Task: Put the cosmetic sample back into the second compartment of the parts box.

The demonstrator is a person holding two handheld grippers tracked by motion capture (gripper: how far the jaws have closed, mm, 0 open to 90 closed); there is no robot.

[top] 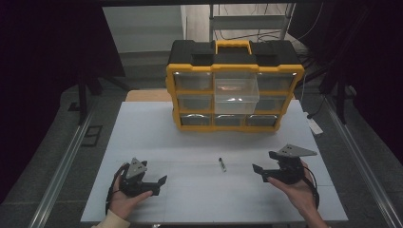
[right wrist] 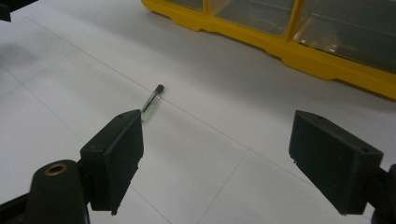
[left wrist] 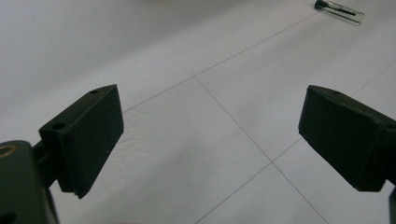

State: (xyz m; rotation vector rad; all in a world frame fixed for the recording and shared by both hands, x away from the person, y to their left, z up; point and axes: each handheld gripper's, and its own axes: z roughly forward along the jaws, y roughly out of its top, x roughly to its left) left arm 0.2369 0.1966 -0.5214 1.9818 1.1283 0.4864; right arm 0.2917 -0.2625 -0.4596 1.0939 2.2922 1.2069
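Note:
A small clear tube with a black cap (top: 222, 164) lies on the white table (top: 199, 137) between the two hands. It appears at the top right of the left gripper view (left wrist: 339, 10) and just beyond the left jaw in the right gripper view (right wrist: 152, 101). My left gripper (top: 157, 185) rests low at the front left, open and empty. My right gripper (top: 261, 172) is at the front right, open and empty, pointing toward the tube. A yellow and black drawer organiser (top: 234, 85) stands at the back, its top middle clear drawer (top: 236, 94) pulled out.
The organiser's yellow base (right wrist: 299, 51) runs across the top of the right gripper view. A white power strip (top: 314, 125) lies off the table's right edge. Metal rails (top: 62, 166) flank the table. Thin seam lines cross the tabletop.

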